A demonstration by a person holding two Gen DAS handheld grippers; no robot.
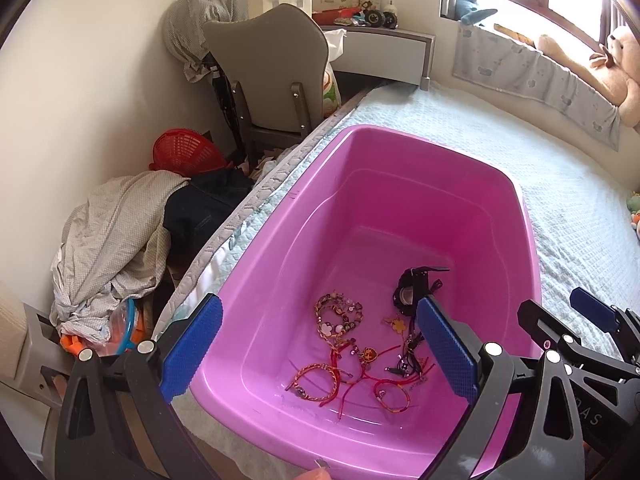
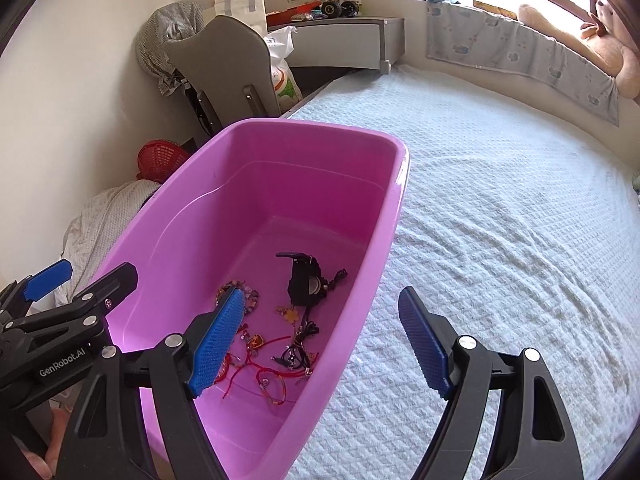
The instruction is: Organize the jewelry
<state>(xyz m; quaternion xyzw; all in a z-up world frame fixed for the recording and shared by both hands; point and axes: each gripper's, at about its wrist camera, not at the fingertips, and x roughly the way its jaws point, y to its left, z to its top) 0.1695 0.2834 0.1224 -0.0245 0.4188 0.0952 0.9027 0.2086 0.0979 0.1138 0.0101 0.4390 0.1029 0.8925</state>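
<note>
A pink plastic tub sits on the bed near its left edge. On the tub's floor lies a tangle of jewelry: a beaded bracelet, red cord bracelets and a black watch. My left gripper hangs open above the tub's near end, with nothing between its blue pads. In the right wrist view the watch and red cords lie in the tub. My right gripper is open and empty, straddling the tub's right wall. Each gripper shows at the edge of the other's view.
The white quilted bed stretches to the right of the tub. Left of the bed stand a grey chair, a red basket and a heap of clothes. Plush toys line the window sill.
</note>
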